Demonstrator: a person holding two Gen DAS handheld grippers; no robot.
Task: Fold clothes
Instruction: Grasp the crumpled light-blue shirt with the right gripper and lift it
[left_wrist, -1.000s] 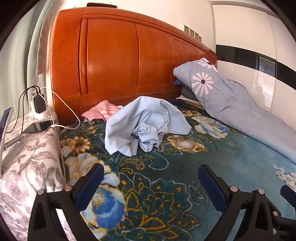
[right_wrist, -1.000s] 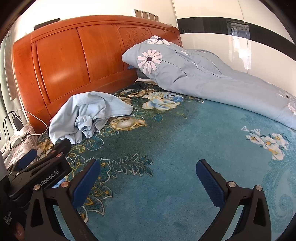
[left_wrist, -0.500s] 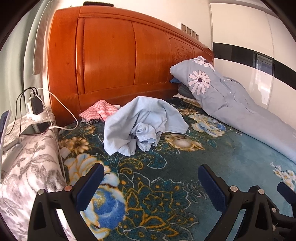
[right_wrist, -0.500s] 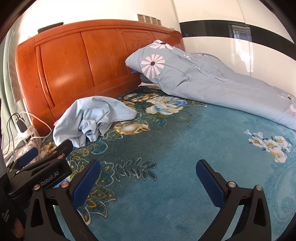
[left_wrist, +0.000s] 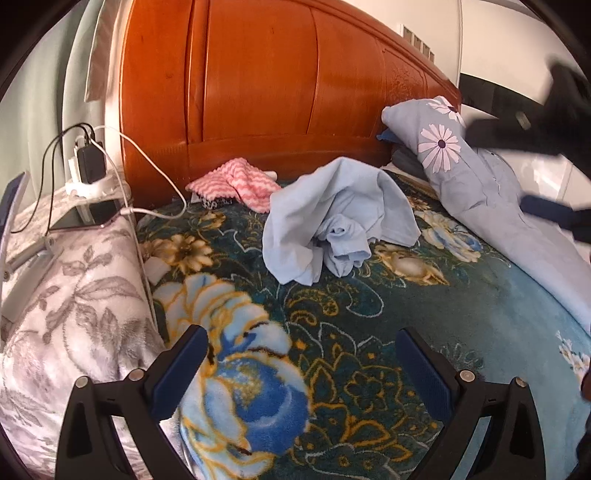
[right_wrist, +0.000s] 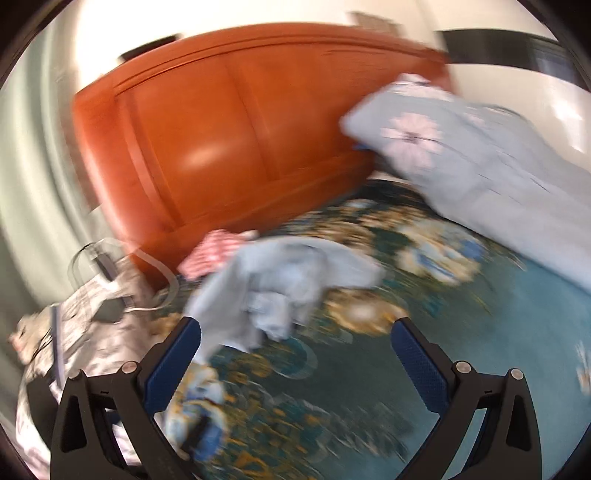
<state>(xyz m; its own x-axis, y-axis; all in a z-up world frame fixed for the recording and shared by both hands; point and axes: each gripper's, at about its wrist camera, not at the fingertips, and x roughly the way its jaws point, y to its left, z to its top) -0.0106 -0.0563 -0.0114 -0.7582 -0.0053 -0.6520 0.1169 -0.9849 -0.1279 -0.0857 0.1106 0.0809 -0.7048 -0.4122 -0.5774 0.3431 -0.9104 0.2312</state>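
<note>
1. On the floral bed blanket (left_wrist: 362, 317), a crumpled light-blue garment (left_wrist: 332, 218) is seen lying in a heap near the wooden headboard (left_wrist: 258, 85); it is not touched by either gripper.
2. Left gripper (left_wrist: 303, 365): jaws are spread wide, nothing is held, and it is positioned over the blanket, short of the garment.
3. Right gripper (right_wrist: 295, 354): jaws are spread wide and empty. In the right wrist view, which is motion-blurred, the garment (right_wrist: 280, 288) is framed just beyond the left fingertip (right_wrist: 173, 365).
4. In the left wrist view, the right gripper (left_wrist: 546, 147) is caught as a dark blur at the upper right.
5. A pink-and-white striped cloth (left_wrist: 236, 184) is seen behind the garment, against the headboard.
6. A grey-blue daisy-print duvet (left_wrist: 491, 184) is piled on the right of the bed.
7. Left of the bed, a charger with cables (left_wrist: 88, 162) is set by a grey leaf-print cover (left_wrist: 74, 288).
</note>
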